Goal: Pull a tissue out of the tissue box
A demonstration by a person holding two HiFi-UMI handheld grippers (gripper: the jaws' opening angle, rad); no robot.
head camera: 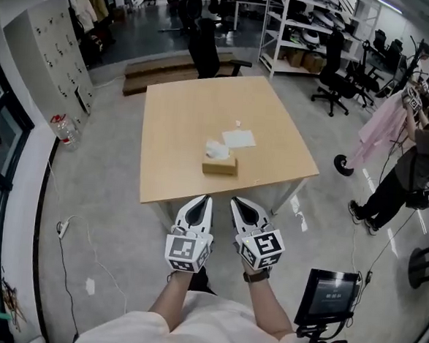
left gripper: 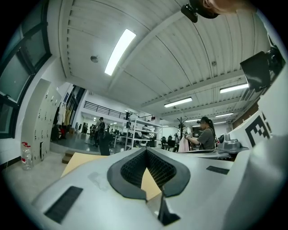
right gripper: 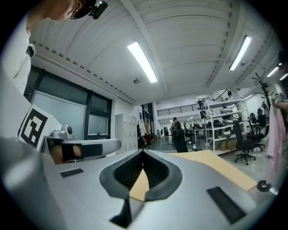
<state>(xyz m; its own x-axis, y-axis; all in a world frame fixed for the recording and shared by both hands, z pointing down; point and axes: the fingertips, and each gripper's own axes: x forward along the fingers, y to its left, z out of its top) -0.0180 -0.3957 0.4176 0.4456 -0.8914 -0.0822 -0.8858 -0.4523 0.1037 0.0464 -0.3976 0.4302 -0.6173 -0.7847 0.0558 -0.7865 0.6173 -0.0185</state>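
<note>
Two closed, empty: left tongs (head camera: 206, 199), right tongs (head camera: 235, 201); one tissue box (head camera: 220, 166), one table (head camera: 189, 114).

— What stood in front of you?

— You faced a square, light wooden table (head camera: 171, 157) on a grey floor (head camera: 101, 218).

— And on it?

— You had a brown tissue box (head camera: 220, 167) near the middle, a flat white sheet (head camera: 239, 139) just beyond it, and a tiny white scrap (head camera: 238, 122) farther back.
</note>
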